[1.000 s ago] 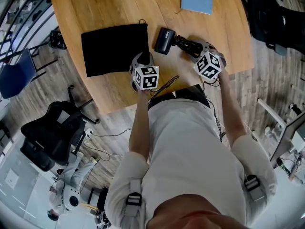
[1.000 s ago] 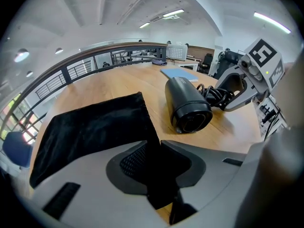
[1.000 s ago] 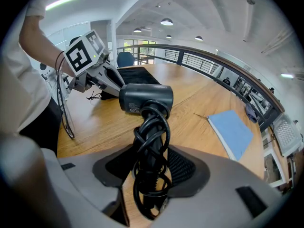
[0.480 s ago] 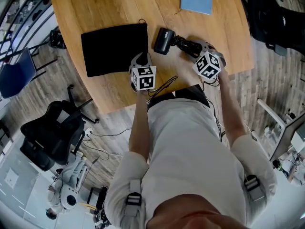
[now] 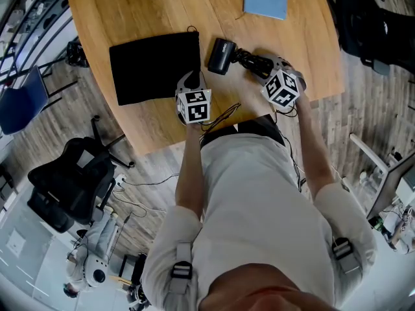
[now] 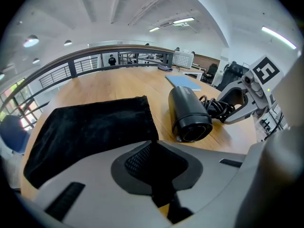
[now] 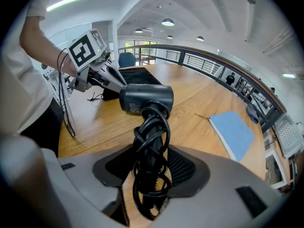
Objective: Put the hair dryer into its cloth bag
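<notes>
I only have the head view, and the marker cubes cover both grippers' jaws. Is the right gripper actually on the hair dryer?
Observer: Yes, the right gripper is closed on the handle of the hair dryer, which has its cord wound round it.
Operator: And the left one?
Observer: The left gripper pinches a corner of the black cloth bag.
Operator: Which way does the dryer's barrel open?
Observer: Its open end faces the left gripper.
</notes>
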`<state>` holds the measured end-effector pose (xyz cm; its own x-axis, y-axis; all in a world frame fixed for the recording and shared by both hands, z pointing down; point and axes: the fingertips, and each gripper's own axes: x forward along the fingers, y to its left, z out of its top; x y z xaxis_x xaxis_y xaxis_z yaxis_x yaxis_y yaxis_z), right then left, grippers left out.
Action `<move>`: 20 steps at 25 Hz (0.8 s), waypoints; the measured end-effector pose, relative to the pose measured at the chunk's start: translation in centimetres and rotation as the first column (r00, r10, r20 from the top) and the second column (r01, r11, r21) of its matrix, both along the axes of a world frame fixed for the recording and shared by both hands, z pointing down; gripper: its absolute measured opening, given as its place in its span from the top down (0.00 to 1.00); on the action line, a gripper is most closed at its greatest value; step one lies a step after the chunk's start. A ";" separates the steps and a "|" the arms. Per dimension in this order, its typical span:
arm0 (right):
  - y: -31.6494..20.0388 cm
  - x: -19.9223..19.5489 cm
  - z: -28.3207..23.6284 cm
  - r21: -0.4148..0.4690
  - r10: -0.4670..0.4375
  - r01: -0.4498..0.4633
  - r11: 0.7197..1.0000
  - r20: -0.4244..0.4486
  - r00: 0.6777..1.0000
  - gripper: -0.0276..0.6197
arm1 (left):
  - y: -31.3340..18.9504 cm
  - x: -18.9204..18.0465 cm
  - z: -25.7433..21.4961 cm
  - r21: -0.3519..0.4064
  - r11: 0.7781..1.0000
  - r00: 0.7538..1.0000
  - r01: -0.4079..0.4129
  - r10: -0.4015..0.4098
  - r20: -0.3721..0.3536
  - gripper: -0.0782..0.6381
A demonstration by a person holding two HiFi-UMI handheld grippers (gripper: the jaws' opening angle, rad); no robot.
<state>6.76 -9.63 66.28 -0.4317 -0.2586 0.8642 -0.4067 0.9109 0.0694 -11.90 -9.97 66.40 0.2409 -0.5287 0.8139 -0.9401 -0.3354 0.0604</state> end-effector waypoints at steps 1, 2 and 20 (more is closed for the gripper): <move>0.0 0.0 0.0 0.000 -0.001 0.001 1.000 0.001 1.000 0.61 | -0.1 -0.1 -0.1 0.004 1.000 1.000 0.000 0.000 0.000 0.83; 0.0 0.0 0.0 0.000 -0.002 0.002 1.000 0.001 1.000 0.61 | -0.1 -0.1 -0.1 0.006 1.000 1.000 -0.002 0.002 -0.003 0.84; 0.4 -0.3 -0.6 -0.026 0.006 -0.005 1.000 0.047 0.999 0.61 | -0.4 -0.9 -3.5 0.061 0.997 0.997 0.055 -0.052 -0.056 0.86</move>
<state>6.46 -9.20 65.63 -0.4703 -0.2384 0.8497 -0.4138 0.9100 0.0262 -12.76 -10.32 62.90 0.2536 -0.5916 0.7653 -0.9527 -0.2895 0.0920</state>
